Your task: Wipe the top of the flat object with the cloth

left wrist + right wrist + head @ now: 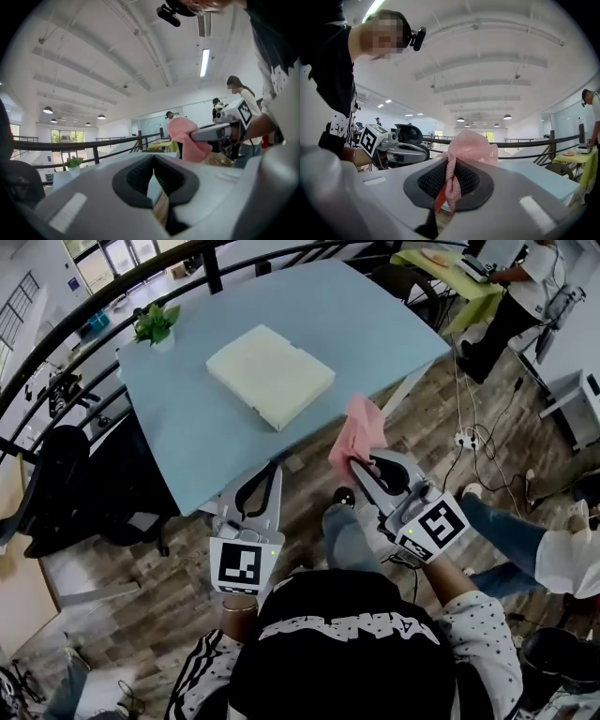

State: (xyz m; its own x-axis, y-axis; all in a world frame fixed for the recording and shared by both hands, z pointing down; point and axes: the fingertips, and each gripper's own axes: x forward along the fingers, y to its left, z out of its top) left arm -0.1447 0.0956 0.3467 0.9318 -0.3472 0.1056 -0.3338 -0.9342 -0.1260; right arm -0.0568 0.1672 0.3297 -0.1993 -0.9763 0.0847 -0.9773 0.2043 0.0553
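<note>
A cream flat slab (270,374) lies on the light blue table (187,427), near its middle. Off the table's near right edge, over the wooden floor, my right gripper (356,463) is shut on a pink cloth (361,430). In the right gripper view the cloth (471,147) bunches above the jaws of that gripper (451,171) and a pinched strip hangs between them. My left gripper (271,467) hovers at the table's near edge, shut with nothing in it (153,161). From the left gripper view the cloth (187,140) shows to the right, held up in the air.
A small potted plant (155,324) stands at the table's far left corner. A dark railing (112,292) curves behind the table. A black chair (66,474) sits to the left. A person (525,287) stands by a yellow-green table (450,273) at the far right. A power strip (466,439) lies on the floor.
</note>
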